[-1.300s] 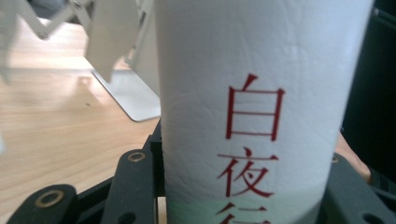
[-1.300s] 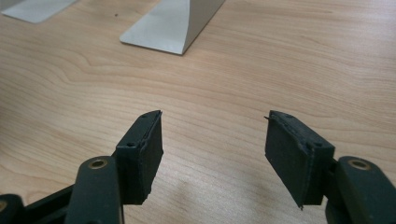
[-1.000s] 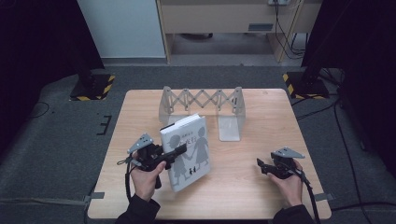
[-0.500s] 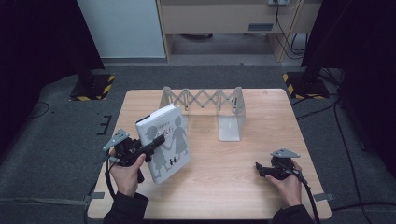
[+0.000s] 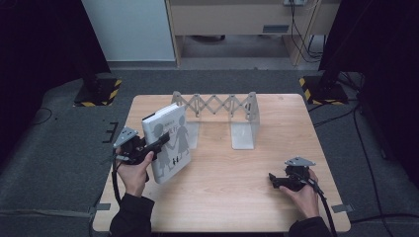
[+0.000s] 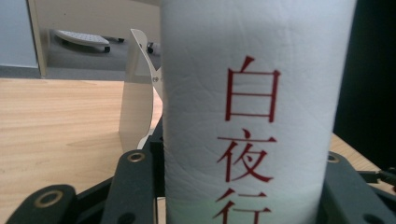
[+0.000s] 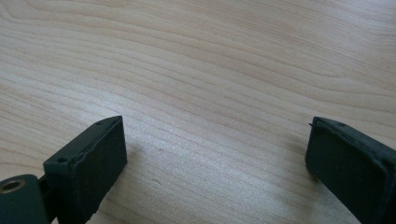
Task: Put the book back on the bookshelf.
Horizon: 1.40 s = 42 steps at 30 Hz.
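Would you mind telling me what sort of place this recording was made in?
Probably a lab or studio set up for recording: a lone wooden table on grey carpet, dark stands with hazard-striped bases, and loose cables on the floor.

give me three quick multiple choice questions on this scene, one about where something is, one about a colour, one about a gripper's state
1. Where is the folding book rack?
A. at the table's far edge
B. at the near edge
C. on the floor

2. What colour are the characters on the book's spine?
A. blue
B. red
C. green

3. How is the right gripper?
A. shut on the book
B. shut on a pen
C. open with nothing between its jaws

Answers: 1 A, the rack stands along the far side of the table. 2 B, the left gripper view shows red characters. 3 C, bare wood lies between its spread jaws.
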### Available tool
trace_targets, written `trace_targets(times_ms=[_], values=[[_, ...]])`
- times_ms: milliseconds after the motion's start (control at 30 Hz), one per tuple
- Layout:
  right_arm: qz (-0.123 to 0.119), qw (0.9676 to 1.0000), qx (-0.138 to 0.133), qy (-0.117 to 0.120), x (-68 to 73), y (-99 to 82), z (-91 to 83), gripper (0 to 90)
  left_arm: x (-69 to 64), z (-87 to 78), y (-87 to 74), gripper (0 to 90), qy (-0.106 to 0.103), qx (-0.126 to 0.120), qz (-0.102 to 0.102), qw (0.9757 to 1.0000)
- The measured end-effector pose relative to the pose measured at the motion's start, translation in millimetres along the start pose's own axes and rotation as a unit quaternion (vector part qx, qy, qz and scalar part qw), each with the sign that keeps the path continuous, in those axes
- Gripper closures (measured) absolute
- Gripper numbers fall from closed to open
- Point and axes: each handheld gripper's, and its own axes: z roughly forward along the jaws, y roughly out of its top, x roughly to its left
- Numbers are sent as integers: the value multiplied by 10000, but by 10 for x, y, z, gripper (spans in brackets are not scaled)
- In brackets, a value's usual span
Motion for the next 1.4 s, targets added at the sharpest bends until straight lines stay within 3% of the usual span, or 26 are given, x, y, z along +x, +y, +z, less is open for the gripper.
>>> trace_targets(times_ms=[67, 267, 467, 700, 933, 1067, 1233, 1400], values=[[-8, 10000, -5, 5, -1, 0, 1, 57, -11, 106, 20, 530, 71, 37, 72, 9999], [5, 10000, 8, 6, -1, 0, 1, 54, 7, 261, 60, 530, 189, -5, 24, 9998], [12, 10000, 11, 15, 1, 0, 0, 54, 14, 448, 109, 530, 457, -73, 132, 9988], [10, 10000, 12, 11, 0, 1, 1, 54, 26, 629, 64, 529, 532, -71, 37, 9986], [4, 10000, 8, 17, 0, 1, 2, 53, -9, 768, -9, 529, 703, -160, 239, 9971], [3, 10000, 8, 16, 0, 1, 2, 53, 1, 764, -53, 527, 633, -262, 265, 9973], [-6, 10000, 5, 15, -1, 1, 3, 53, 32, 701, -79, 520, 634, -176, 267, 9975], [2, 10000, 9, 16, 0, 1, 2, 53, 124, 521, -202, 516, 439, -79, 216, 9988]])
